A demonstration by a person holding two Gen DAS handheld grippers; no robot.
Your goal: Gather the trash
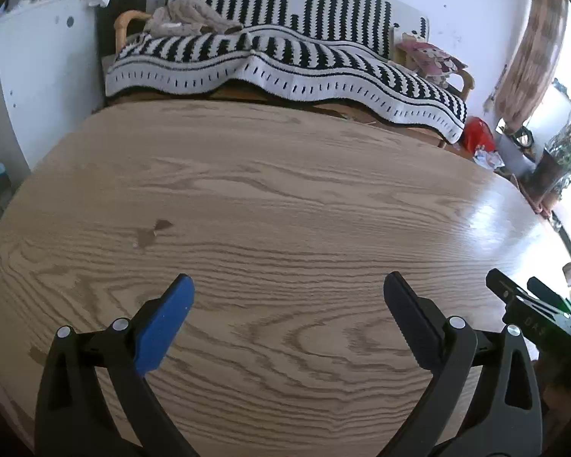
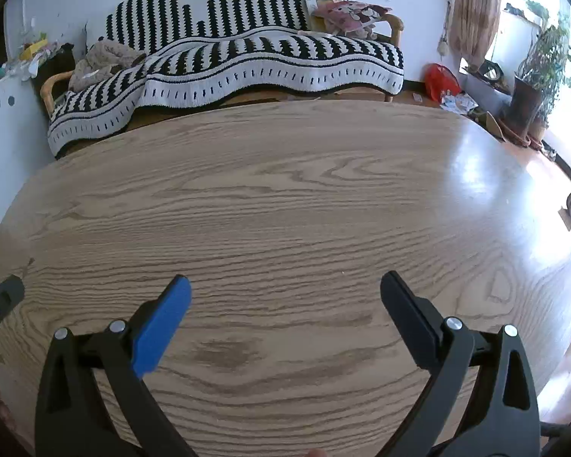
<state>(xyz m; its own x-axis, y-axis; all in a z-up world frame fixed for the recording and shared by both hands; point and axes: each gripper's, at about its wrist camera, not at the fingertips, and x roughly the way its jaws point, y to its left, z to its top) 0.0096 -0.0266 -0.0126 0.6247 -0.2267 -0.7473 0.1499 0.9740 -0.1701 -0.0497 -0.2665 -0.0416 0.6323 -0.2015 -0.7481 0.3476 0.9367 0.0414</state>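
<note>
both ur grippers wide open, empty: left gripper (image 1: 288,285), right gripper (image 2: 285,285). table (image 2: 285,198) bare. only trash i see = paper scraps (image 2: 456,103) on floor by red bag (image 2: 441,80), far right past table, right gripper nearer imo

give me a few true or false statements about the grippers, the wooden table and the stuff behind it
1. Both grippers are open and hold nothing. True: left gripper, right gripper.
2. A crumpled can lies on the wood-grain table. False: no trash shows on it.
3. A black-and-white striped blanket covers the sofa behind the table. True.
4. The red bag sits on the sofa. False: it is on the floor beside the sofa.
5. Each gripper has one blue finger pad. True.
</note>
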